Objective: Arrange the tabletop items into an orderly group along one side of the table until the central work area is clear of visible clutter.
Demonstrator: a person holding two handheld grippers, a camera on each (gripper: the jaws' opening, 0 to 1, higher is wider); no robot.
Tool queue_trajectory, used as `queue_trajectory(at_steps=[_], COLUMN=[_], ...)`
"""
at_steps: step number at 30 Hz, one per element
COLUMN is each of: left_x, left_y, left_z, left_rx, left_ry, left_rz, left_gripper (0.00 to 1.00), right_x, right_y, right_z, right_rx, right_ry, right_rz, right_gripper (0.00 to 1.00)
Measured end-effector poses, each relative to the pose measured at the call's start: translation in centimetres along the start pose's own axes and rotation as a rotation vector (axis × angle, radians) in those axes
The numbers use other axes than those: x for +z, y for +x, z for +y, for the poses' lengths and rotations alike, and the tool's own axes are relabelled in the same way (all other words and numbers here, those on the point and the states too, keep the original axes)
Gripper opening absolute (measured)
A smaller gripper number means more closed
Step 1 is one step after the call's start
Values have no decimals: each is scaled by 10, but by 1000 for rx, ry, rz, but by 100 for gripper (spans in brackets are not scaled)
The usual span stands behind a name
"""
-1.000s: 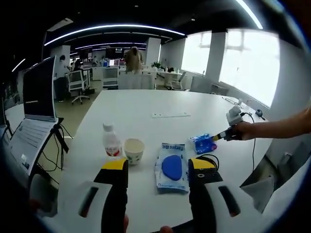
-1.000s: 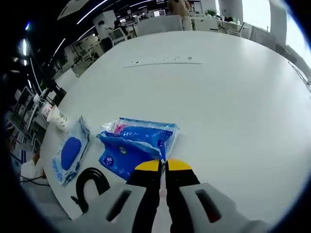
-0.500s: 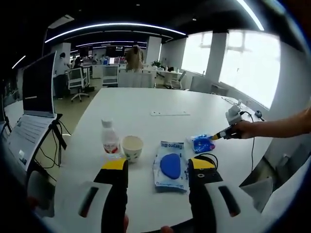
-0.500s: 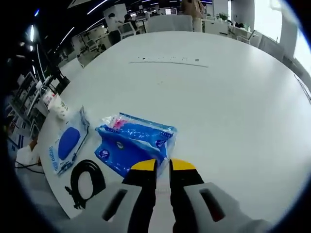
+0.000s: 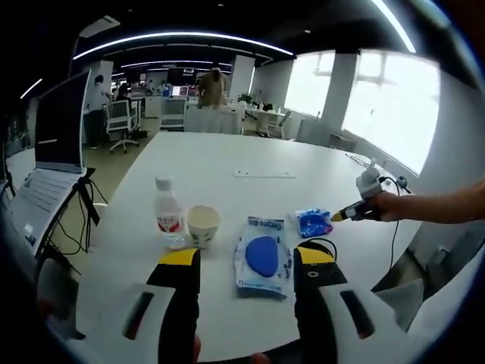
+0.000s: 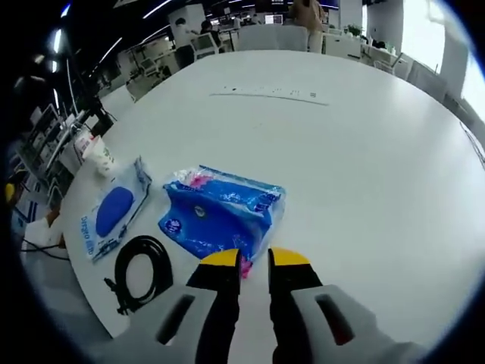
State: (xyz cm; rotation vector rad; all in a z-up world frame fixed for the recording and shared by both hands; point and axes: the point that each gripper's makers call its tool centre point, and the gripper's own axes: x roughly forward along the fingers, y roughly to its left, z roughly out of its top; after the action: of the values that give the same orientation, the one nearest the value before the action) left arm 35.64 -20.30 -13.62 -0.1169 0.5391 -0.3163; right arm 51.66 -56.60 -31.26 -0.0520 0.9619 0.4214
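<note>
The right hand-held gripper (image 6: 248, 258) has just let go: a second ago its jaws were pinched tight on the corner of the blue tissue pack (image 6: 223, 214), and now they stand slightly apart with a clear gap, the pack lying free on the counter (image 6: 364, 152) just ahead of the yellow tips. So the pack has been set down near the counter's near edge, in line with the other things. Beside it lie the coiled black cable (image 6: 140, 269), then the flat wet-wipe packet (image 6: 112, 214), and farther along the same edge the paper cup (image 6: 102, 158) and the small bottle (image 6: 82, 142). From the left gripper view the row reads bottle (image 5: 167, 221), cup (image 5: 202, 225), wipe packet (image 5: 261, 256), tissue pack (image 5: 312, 222), with the right hand-held gripper (image 5: 342, 214) held beyond it. The left hand-held gripper (image 5: 246, 258) hangs over the near edge, jaws wide apart and empty. The counter's middle looks bare apart from a thin strip (image 6: 269, 92) far across it, so the grouping seems nearly done.
</note>
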Motion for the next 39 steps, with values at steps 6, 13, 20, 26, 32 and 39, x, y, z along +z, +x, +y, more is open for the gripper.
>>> queue_trajectory(at_steps=[6, 13, 20, 26, 32, 39], left_x=[-1, -11, -28, -40, -49, -60], left_y=[4, 10, 15, 18, 21, 25], left_z=[-3, -9, -14, -17, -23, -29], left_rx=[-7, -21, -29, -37, -49, -64], left_ry=[-10, -19, -13, -17, -20, -25], left_rz=[1, 18, 52, 76, 97, 122], left_gripper=[49, 49, 48, 48, 48, 47], right_x=[-13, -30, -46, -51, -52, -42], right_y=[-4, -18, -41, -46, -42, -38], right_z=[4, 20, 53, 66, 63, 59], right_rx=[9, 23, 38, 60, 73, 80], right_ry=[-2, -1, -35, -27, -45, -70], right_rz=[5, 0, -15, -34, -31, -43], right_gripper=[12, 13, 13, 14, 14, 14])
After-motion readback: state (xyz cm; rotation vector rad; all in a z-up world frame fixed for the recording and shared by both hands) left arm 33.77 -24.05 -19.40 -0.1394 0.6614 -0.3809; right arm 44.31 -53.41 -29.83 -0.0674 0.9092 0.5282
